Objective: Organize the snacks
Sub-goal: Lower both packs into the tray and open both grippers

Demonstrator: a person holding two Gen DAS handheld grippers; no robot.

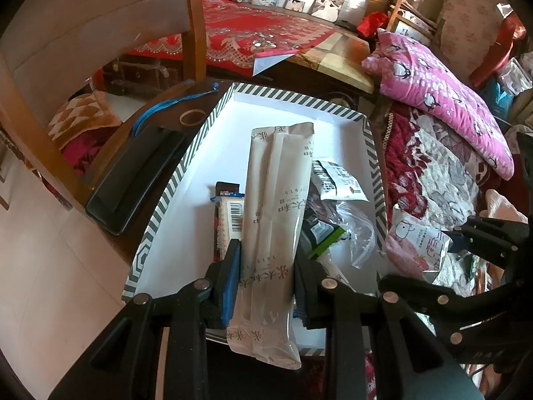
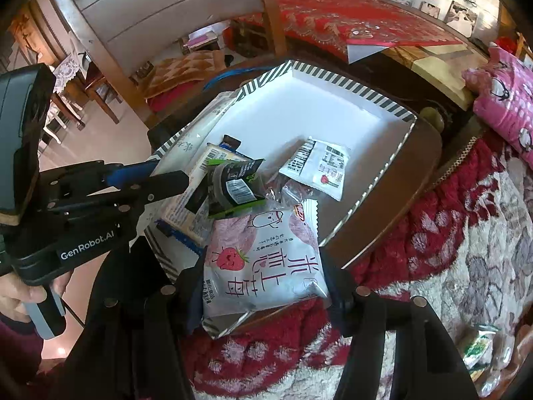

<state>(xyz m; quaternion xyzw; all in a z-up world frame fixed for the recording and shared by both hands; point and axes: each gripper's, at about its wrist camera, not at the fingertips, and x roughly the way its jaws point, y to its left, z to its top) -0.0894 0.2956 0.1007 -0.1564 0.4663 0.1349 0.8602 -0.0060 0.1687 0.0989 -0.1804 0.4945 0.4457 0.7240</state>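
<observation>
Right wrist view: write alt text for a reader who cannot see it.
The right gripper holds a pink strawberry snack bag over the near corner of a white tray with a striped rim that already holds several snack packets. At left, the left gripper reaches in.

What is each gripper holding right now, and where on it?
The left gripper clamps the long beige packet near its lower end. The right gripper clamps the pink strawberry snack bag across its lower sides.
</observation>
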